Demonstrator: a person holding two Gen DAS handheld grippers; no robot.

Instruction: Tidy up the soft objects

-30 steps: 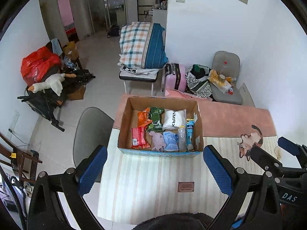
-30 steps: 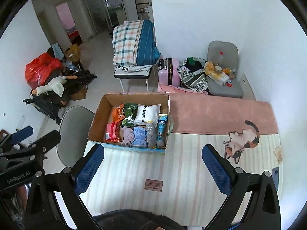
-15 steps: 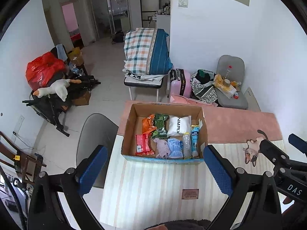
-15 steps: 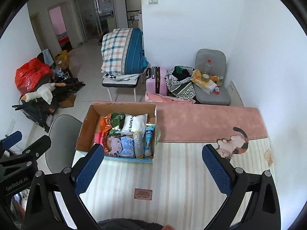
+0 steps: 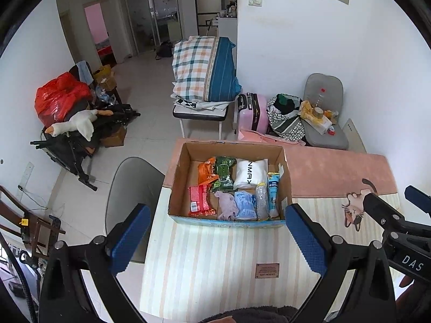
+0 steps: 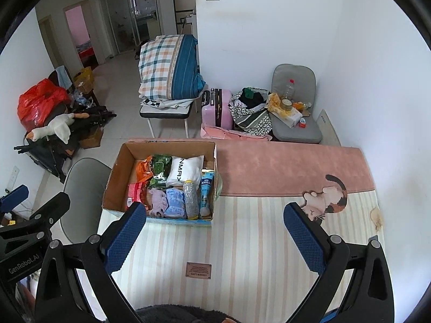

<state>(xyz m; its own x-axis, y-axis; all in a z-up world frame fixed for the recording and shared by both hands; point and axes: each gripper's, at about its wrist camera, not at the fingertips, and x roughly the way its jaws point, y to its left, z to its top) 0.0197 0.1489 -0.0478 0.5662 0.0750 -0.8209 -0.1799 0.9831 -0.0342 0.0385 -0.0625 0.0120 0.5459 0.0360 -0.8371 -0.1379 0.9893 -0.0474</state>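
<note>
1. Left wrist view: the left gripper [image 5: 216, 238] hangs with jaws wide apart, holding nothing, above the striped mat [image 5: 215, 263]. The box [image 5: 229, 223] sits at the mat's far edge, packed with soft packets in rows: red pack [image 5: 200, 200], white pouch [image 5: 249, 173], purple cloth [image 5: 226, 208]. Nothing soft lies loose on the mat, so sorting looks close to done.

2. Right wrist view: the right gripper [image 6: 215, 238] is likewise spread and empty, near the mat's middle. The box [image 6: 118, 172] lies far left; its left side has spare room.
</note>
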